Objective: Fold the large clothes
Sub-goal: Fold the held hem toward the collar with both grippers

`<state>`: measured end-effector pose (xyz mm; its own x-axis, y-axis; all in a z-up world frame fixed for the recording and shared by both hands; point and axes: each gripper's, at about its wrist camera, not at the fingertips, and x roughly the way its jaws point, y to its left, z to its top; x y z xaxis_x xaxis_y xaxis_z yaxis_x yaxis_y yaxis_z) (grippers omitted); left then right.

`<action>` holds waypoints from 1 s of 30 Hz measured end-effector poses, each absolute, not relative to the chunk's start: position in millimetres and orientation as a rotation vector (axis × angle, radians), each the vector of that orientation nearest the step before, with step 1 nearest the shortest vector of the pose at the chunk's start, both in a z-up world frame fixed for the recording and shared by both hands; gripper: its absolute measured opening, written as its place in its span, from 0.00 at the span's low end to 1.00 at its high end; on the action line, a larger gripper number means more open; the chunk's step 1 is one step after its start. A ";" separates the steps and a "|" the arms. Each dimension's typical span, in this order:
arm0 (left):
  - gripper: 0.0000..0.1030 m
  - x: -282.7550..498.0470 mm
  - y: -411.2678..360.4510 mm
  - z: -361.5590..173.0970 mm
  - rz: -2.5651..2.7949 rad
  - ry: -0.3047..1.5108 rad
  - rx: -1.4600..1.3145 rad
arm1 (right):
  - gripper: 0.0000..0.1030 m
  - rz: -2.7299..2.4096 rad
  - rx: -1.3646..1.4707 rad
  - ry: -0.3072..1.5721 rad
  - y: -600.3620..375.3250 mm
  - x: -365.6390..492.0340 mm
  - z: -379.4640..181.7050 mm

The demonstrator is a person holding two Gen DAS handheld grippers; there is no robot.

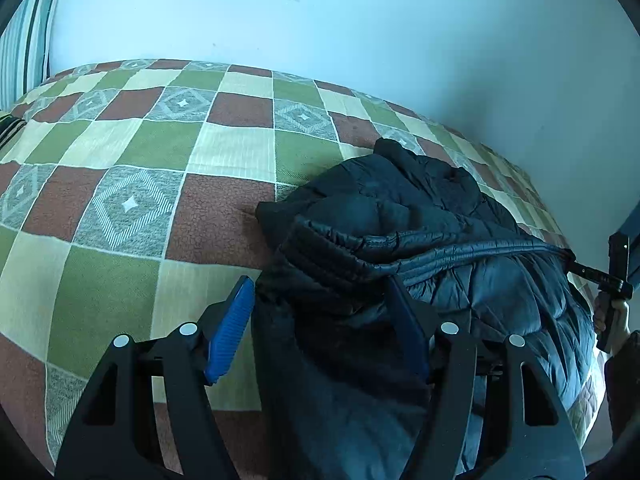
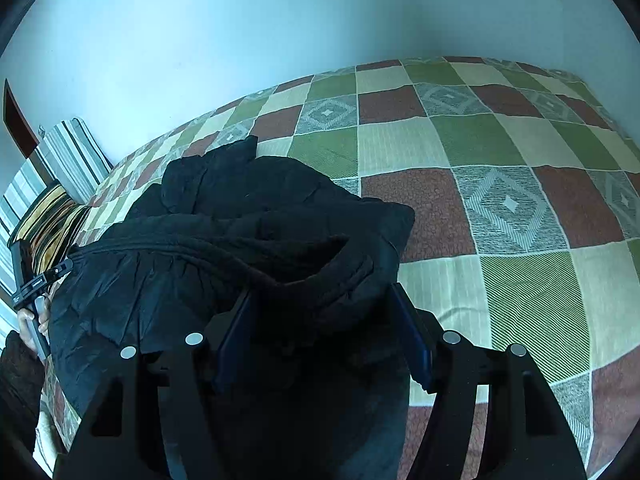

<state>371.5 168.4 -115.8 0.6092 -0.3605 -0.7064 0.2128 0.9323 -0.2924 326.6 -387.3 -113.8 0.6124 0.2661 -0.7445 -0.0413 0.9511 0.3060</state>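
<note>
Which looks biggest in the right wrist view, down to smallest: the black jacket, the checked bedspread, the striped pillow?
1. Checked bedspread: it covers the most picture.
2. Black jacket: close behind, but it lies nearest the camera, so this order is unsure.
3. Striped pillow: clearly smallest, far off at the left edge.

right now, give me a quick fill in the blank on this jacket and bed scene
1. The dark puffer jacket lies on a ____ bedspread.
2. The pads on the left gripper fingers are ____ in colour.
3. The wall behind the bed is plain ____.
4. Beyond the jacket, the right wrist view shows a ____ pillow.

Missing words: checked; blue; white; striped
</note>
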 end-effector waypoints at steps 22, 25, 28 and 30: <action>0.13 376.7 121.9 -109.3 -0.279 0.860 0.092 | 0.10 0.088 0.080 0.832 -354.7 312.9 -106.9; 0.13 373.4 123.4 -87.2 -0.262 0.799 0.066 | 0.10 0.089 0.098 0.762 -356.7 306.4 -84.6; 0.13 379.7 122.0 -60.8 -0.236 0.732 0.045 | 0.10 0.074 0.099 0.698 -356.3 310.7 -60.1; 0.13 391.8 117.4 -46.7 -0.205 0.693 0.049 | 0.10 0.056 0.098 0.670 -355.6 326.5 -47.3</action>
<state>391.8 117.4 -46.7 0.7502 -0.1713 -0.6387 0.2037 0.9788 -0.0233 326.5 -355.6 -47.3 0.7825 0.0830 -0.6170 -0.0199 0.9939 0.1084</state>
